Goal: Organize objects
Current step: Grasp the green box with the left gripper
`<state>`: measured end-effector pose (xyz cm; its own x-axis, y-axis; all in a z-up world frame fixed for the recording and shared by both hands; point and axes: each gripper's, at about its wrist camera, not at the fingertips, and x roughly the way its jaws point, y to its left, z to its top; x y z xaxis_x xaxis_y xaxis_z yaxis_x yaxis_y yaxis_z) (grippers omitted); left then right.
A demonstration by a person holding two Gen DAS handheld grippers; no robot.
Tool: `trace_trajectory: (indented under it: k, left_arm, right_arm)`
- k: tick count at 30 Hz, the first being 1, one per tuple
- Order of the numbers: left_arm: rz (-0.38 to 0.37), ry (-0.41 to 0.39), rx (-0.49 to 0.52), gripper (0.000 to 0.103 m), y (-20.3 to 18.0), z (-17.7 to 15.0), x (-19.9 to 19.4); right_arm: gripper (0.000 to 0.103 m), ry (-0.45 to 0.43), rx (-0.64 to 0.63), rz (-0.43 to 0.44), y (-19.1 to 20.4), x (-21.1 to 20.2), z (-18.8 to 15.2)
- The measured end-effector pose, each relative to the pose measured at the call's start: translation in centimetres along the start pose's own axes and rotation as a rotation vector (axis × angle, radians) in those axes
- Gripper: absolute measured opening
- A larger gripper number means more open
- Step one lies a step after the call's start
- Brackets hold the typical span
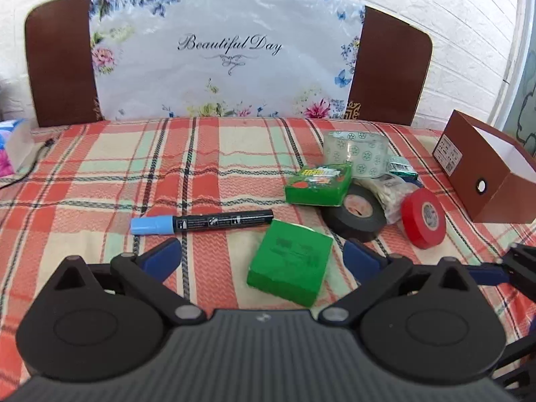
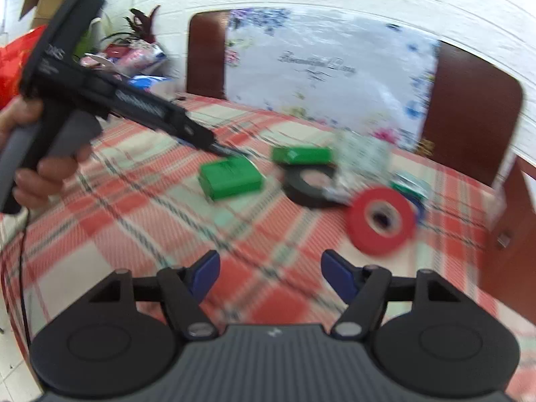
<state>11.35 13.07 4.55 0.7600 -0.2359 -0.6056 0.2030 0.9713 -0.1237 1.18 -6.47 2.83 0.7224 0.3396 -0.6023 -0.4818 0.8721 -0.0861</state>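
On the plaid cloth lie a green box [image 1: 289, 264], a black marker with a blue cap [image 1: 201, 222], a second green box [image 1: 318, 184], a black tape roll [image 1: 355, 212], a red tape roll [image 1: 423, 217], a clear patterned tape roll [image 1: 356, 154] and a bag of cotton swabs [image 1: 390, 194]. My left gripper [image 1: 264, 254] is open, its blue fingers either side of the near green box. My right gripper [image 2: 270, 276] is open and empty above the cloth, short of the red tape roll [image 2: 382, 221]. The right wrist view is blurred and shows the near green box [image 2: 231, 179] and the black tape roll [image 2: 310, 182].
An open brown cardboard box [image 1: 485, 181] stands at the right edge of the bed. A headboard with a floral "Beautiful Day" panel [image 1: 227, 50] rises behind. A black cable [image 1: 30, 167] lies at the far left. The left hand-held gripper body [image 2: 100, 97] crosses the right wrist view.
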Motion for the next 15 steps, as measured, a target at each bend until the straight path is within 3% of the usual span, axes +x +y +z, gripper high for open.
trace_trajectory:
  k: [4, 7, 10, 12, 15]
  left_arm:
    - [-0.094, 0.048, -0.022, 0.081, 1.7, 0.7, 2.4]
    - [-0.157, 0.135, -0.028, 0.06, 2.3, 0.6, 4.3]
    - [-0.225, 0.159, -0.092, 0.056, 3.0, -0.4, 5.1]
    - [-0.228, 0.159, -0.107, 0.053, 2.4, -0.8, 4.4]
    - [-0.227, 0.164, -0.127, 0.053, 0.8, -2.1, 2.7]
  right_arm:
    - [0.064, 0.012, -0.007, 0.043, 0.8, 4.4, 2.6]
    - [0.064, 0.048, 0.03, 0.09, 0.7, 7.6, 3.7]
    - [0.068, 0.099, 0.062, 0.161, 1.2, 10.4, 4.2]
    - [0.068, 0.075, 0.052, 0.148, 1.6, 11.2, 4.0]
    - [0.056, 0.069, 0.074, 0.138, 1.7, 10.3, 3.8]
